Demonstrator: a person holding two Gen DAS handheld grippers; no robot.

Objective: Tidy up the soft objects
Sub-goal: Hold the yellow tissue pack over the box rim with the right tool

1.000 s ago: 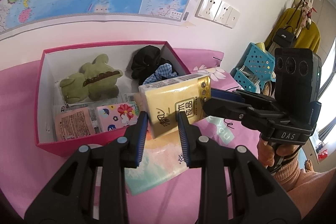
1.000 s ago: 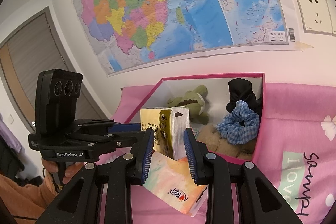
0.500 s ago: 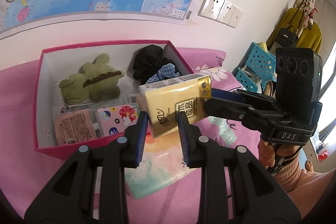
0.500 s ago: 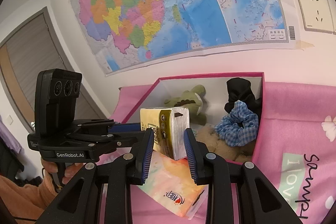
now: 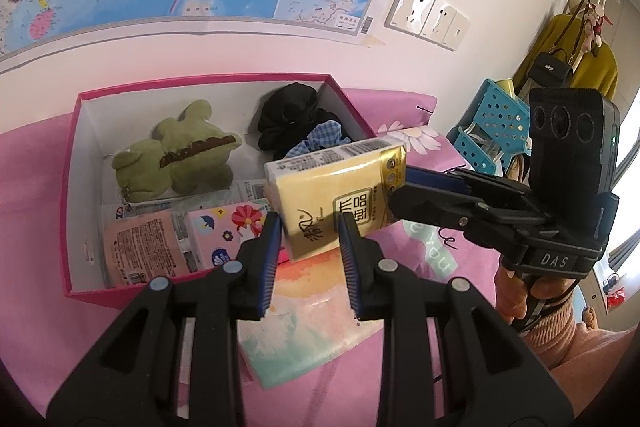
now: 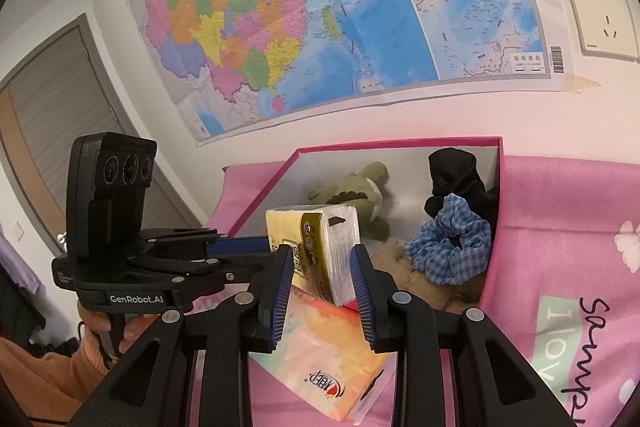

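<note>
Both of my tongs are clamped on the same yellow tissue pack [image 5: 340, 195], which hangs in the air over the near right corner of the box. My left gripper [image 5: 308, 231] pinches its lower end between the blue pads, and my right gripper [image 6: 320, 267] pinches the white-faced end of the pack [image 6: 316, 247]. In the left view my right hand [image 5: 520, 291] shows under its gripper at the right, with a peach sleeve [image 5: 576, 343] below.

Just under the pack, flat on the pink cloth [image 5: 32, 179], lies a pastel tissue pack [image 5: 308, 315] in orange and teal, its far edge against the front wall of the box.

Beyond it stands the magenta box [image 5: 76, 187], open at the top. Along its near side lie a salmon wipes packet [image 5: 140, 251] and a pink flowered tissue pack [image 5: 224, 231], side by side and touching. At the back left lies a green plush frog [image 5: 176, 155]; in the back right corner sits a black scrunchie [image 5: 288, 115] with a blue gingham scrunchie [image 6: 452, 247] against it.

On the wall behind hang a map [image 6: 320, 7] and white sockets [image 5: 428, 15]. Far right stands a turquoise basket [image 5: 492, 123].
</note>
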